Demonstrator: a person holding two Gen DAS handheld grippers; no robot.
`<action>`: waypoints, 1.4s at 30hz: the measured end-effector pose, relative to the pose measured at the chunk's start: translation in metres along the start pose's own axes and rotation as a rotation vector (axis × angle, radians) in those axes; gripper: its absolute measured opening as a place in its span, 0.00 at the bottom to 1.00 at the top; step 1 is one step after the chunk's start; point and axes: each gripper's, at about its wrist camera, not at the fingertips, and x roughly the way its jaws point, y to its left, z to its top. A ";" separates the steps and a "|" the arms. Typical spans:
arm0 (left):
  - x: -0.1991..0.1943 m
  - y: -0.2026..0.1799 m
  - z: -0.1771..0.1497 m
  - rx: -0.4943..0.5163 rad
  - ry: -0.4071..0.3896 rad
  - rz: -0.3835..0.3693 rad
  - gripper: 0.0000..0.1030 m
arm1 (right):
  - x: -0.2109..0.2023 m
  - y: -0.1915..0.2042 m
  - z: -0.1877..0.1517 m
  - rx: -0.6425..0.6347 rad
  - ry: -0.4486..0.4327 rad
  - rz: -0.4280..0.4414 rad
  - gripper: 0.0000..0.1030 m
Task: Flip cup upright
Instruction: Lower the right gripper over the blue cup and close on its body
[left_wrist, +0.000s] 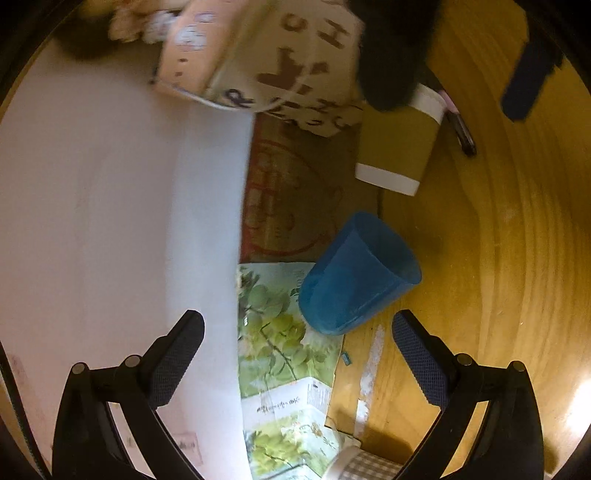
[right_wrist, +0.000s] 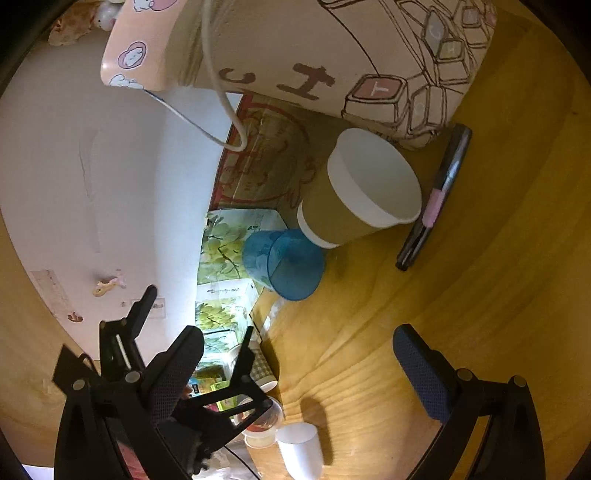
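Lying on its side mid-frame, a blue cup (left_wrist: 356, 275) is seen ahead of the wide-open, empty left gripper (left_wrist: 297, 345); the right gripper (right_wrist: 297, 363) is likewise spread open.

I am looking at a home, most likely a bedroom or study corner. The bench (right_wrist: 461, 295) is warm yellow wood pushed against a plain white wall (right_wrist: 92, 166) with small stickers (right_wrist: 109, 286) on it. A cartoon-printed pillow (right_wrist: 332, 55) with letters and keyboard keys lies at the back, beside a pink pouch (right_wrist: 140, 48). A tissue box (left_wrist: 280, 332) with a green leaf print, a paper cup (right_wrist: 365, 188), a pen (right_wrist: 436, 199) and a blue cup (right_wrist: 284, 262) clutter the wood.
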 end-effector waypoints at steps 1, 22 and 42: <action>0.004 -0.002 0.000 0.017 -0.004 -0.004 0.99 | 0.000 -0.001 0.001 -0.001 0.003 0.005 1.00; 0.050 -0.022 0.010 0.252 -0.130 -0.183 0.99 | 0.013 -0.007 0.018 -0.011 0.009 0.071 1.00; 0.093 -0.032 0.030 0.341 -0.120 -0.328 0.77 | 0.003 -0.016 0.023 -0.018 -0.011 0.070 1.00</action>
